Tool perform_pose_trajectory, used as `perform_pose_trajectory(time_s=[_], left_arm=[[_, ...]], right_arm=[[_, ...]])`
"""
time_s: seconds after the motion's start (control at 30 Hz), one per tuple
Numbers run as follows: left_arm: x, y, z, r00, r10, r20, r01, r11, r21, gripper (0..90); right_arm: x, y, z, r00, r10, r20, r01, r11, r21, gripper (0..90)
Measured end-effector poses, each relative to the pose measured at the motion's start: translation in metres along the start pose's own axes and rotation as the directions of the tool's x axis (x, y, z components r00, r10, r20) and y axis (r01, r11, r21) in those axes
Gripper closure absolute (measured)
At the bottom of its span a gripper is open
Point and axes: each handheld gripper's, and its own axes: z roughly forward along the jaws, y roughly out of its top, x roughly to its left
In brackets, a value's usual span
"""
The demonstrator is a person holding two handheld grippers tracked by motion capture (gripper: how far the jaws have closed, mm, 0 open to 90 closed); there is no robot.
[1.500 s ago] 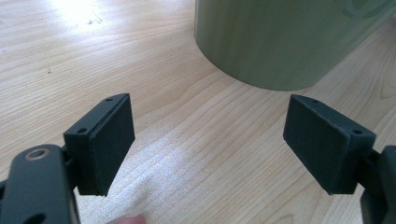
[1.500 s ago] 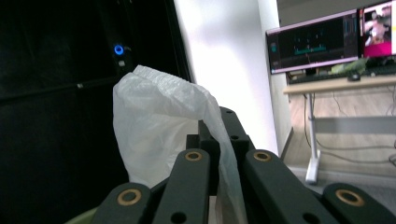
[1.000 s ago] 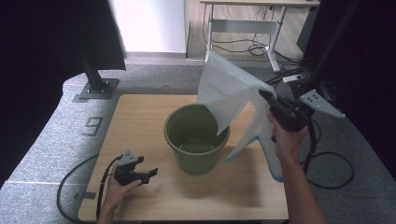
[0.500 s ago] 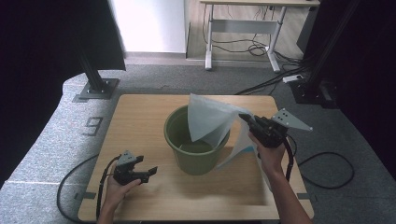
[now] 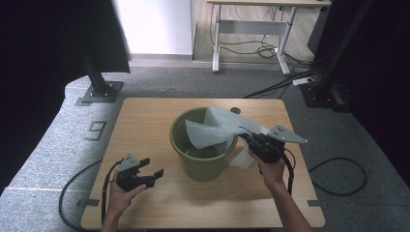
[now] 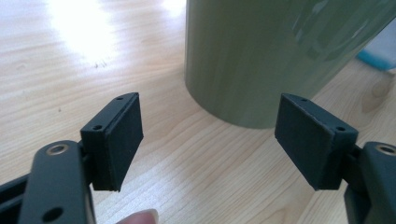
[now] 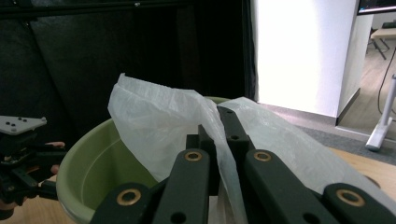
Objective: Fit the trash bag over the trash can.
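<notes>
My right gripper (image 5: 247,140), jaws clamped on the thin white bag (image 5: 212,129), holds it at the rim of the green bucket (image 5: 203,166) in the centre of the frame; since it is pinched at one spot, the limp film could slump inside or spill over the rim instead of opening as a liner. My left gripper (image 5: 153,169), lower left, has its jaws apart with nothing between them, though they have just been closing a little, so the bucket could slide if the bag tugs it. The only writing I can read is a "9" (image 5: 98,130) on the grey floor at left.

Green bin's (image 6: 280,56) rim cut off above; blue-edged thing (image 6: 380,49) cropped at right.
</notes>
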Motion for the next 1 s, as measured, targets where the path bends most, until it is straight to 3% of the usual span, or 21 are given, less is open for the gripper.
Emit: perform_pose_trajectory(time_s=[0.13, 0.3, 0.4, 0.43, 0.47, 0.5, 0.53, 0.7, 0.8, 1.0], left_arm=[[-0.005, 0.006, -0.005, 1.0000, 0.000, 0.000, 0.000, 0.9997, -0.023, 24.9], [-0.013, 0.023, -0.015, 0.9991, -0.006, -0.042, 0.002, 0.9963, -0.086, 24.9], [-0.022, 0.042, -0.026, 0.9969, -0.017, -0.077, 0.005, 0.9869, -0.161, 24.9], [-0.022, 0.042, -0.026, 0.9969, -0.017, -0.077, 0.005, 0.9869, -0.161, 25.0], [-0.026, 0.052, -0.031, 0.9969, -0.019, -0.076, 0.004, 0.9805, -0.196, 25.0], [-0.026, 0.052, -0.031, 0.9969, -0.019, -0.076, 0.004, 0.9805, -0.196, 24.9], [-0.030, 0.063, -0.032, 0.9968, -0.017, -0.079, -0.001, 0.9761, -0.217, 24.9], [-0.039, 0.087, -0.024, 0.9967, 0.023, -0.078, -0.039, 0.9776, -0.207, 24.9], [-0.047, 0.104, -0.013, 0.9971, 0.058, -0.049, -0.067, 0.9781, -0.197, 24.8], [-0.053, 0.120, 0.002, 0.9969, 0.068, -0.038, -0.074, 0.9819, -0.175, 24.9]], right_arm=[[-0.001, -0.002, 0.000, 1.0000, 0.009, 0.000, -0.009, 1.000, 0.004, 88.4], [-0.001, -0.001, 0.000, 1.0000, 0.006, -0.006, -0.006, 1.000, -0.001, 88.4], [-0.002, -0.002, 0.003, 0.9999, 0.007, -0.010, -0.007, 1.000, 0.006, 88.4], [-0.002, -0.002, 0.003, 0.9999, 0.007, -0.010, -0.007, 1.000, 0.006, 88.4], [-0.002, -0.003, 0.004, 0.9999, 0.008, -0.011, -0.008, 1.000, 0.012, 88.4], [-0.002, -0.003, 0.004, 0.9999, 0.008, -0.011, -0.008, 1.000, 0.012, 88.4], [-0.001, -0.002, 0.005, 0.9999, 0.005, -0.012, -0.005, 1.000, 0.016, 88.4], [-0.001, 0.000, 0.006, 0.9999, 0.004, -0.012, -0.003, 1.000, 0.015, 88.3], [0.001, 0.003, 0.007, 0.9998, 0.006, -0.016, -0.006, 1.000, 0.019, 88.3], [0.002, 0.005, 0.011, 0.9998, 0.007, -0.021, -0.007, 1.000, 0.023, 88.3]])
